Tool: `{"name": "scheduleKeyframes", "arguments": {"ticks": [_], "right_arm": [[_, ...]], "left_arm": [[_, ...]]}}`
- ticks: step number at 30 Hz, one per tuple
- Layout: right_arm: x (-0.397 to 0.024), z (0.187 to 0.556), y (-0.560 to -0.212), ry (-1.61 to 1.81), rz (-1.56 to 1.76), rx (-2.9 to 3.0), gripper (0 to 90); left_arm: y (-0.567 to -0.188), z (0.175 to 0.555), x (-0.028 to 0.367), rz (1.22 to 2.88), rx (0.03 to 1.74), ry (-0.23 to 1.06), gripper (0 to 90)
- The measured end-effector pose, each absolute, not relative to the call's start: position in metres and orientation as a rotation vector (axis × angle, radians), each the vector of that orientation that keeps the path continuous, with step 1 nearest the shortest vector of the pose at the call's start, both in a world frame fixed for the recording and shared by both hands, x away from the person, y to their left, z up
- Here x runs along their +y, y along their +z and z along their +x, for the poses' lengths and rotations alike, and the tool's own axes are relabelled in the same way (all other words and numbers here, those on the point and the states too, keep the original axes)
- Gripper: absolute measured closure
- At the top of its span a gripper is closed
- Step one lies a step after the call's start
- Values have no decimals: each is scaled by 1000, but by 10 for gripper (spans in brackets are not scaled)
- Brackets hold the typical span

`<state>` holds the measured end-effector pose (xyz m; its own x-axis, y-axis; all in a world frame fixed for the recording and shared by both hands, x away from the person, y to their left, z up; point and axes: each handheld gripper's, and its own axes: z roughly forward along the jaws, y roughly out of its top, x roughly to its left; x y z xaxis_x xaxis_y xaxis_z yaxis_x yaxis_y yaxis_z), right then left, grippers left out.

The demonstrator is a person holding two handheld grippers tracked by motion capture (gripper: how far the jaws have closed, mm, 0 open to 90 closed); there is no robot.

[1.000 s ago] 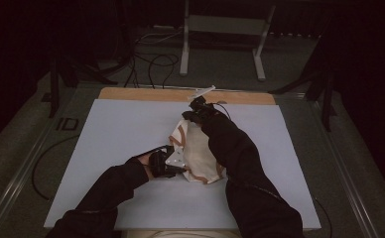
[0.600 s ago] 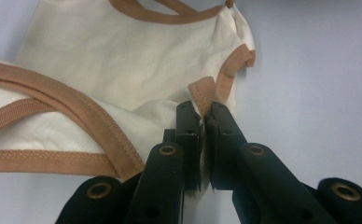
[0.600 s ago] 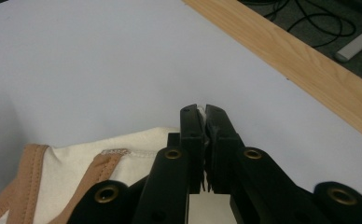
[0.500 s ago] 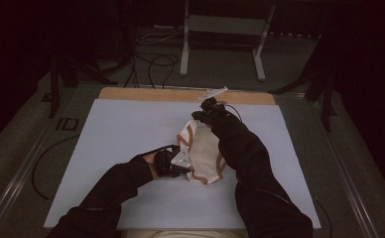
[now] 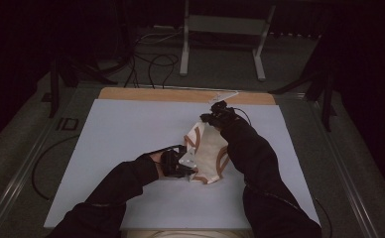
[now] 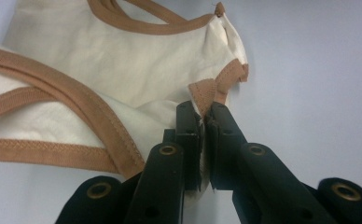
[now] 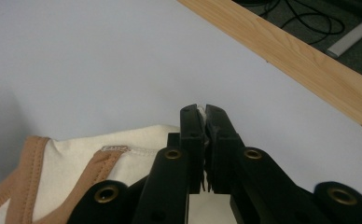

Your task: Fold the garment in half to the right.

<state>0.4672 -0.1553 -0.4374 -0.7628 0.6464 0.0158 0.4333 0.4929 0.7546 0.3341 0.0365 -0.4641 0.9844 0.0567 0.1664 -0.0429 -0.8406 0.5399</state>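
On the desk [image 5: 121,148], mid-sheet, the garment [image 5: 208,151] lies stretched between both grippers. The left gripper [image 6: 203,116] is clamped on its near trimmed corner; the right gripper [image 7: 203,116], clamped on the far edge, has moved outward, spreading the cloth flatter, likely for folding.

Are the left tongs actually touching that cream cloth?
Touching. In the left gripper view, the left tongs are shut on the cream cloth, pinching its fabric between both jaws.
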Motion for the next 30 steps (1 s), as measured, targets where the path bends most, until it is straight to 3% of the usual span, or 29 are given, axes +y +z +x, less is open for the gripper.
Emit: {"name": "scheduleKeyframes", "arguments": {"ticks": [30], "right_arm": [[-203,470,-464,1204,1025,2403,868]], "left_arm": [[-469,343,-20,2639,-14,180,842]]}}
